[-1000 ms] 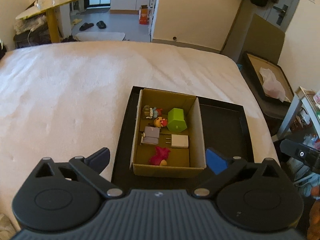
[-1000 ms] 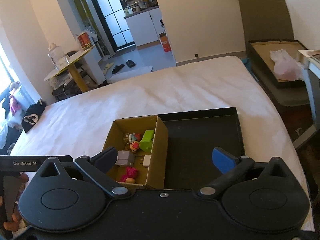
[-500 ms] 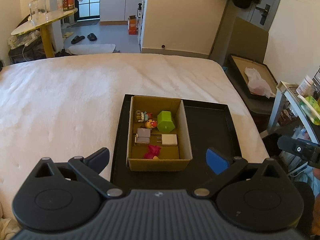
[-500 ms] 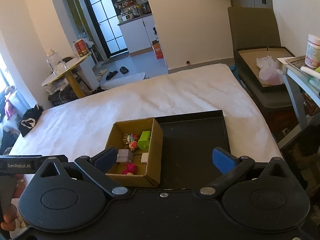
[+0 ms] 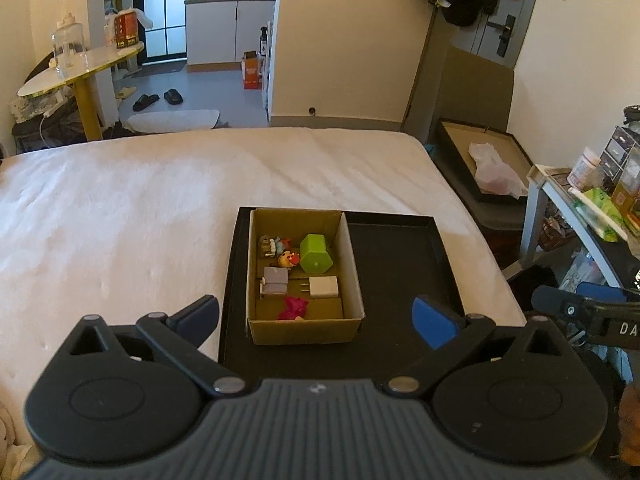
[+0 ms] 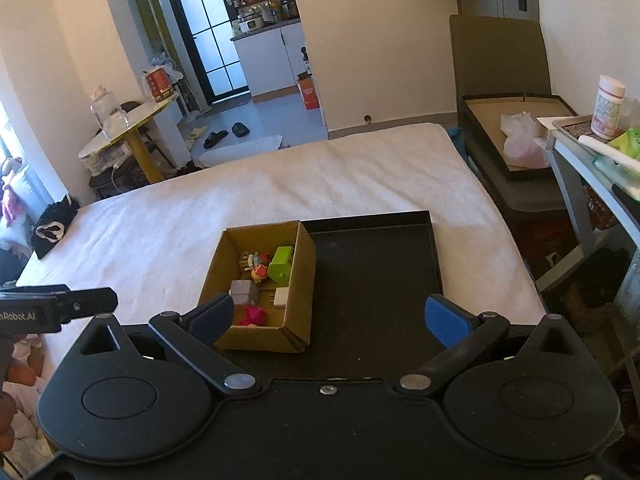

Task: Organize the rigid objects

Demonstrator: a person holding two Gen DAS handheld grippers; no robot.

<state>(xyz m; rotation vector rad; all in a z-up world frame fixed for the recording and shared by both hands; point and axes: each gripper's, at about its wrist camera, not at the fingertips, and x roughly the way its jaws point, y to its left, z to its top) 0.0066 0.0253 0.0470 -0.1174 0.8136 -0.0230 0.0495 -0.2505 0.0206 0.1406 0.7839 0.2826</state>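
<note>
The left gripper [image 5: 316, 314] is standing with jaws spread wide, gripping nothing, above the near end of the cardboard box [image 5: 304, 330]. The right gripper [image 6: 328, 318] is likewise gaping wide and empty. The box is sitting in the left part of the black tray [image 5: 396, 264], containing a green block [image 5: 315, 254], white charger [image 5: 323, 287], grey block [image 5: 275, 280] and small figures [image 5: 280, 246].

The cardboard box [image 5: 304, 330] is brown and stands on a black tray [image 5: 394, 264], which lies on a white bed cover [image 5: 120, 208]. Inside the box are a bright green block [image 5: 315, 254], a white charger [image 5: 324, 286], a grey cube [image 5: 275, 280] and a pink toy [image 5: 294, 307]. The gripper pads [image 6: 444, 320] are blue.
</note>
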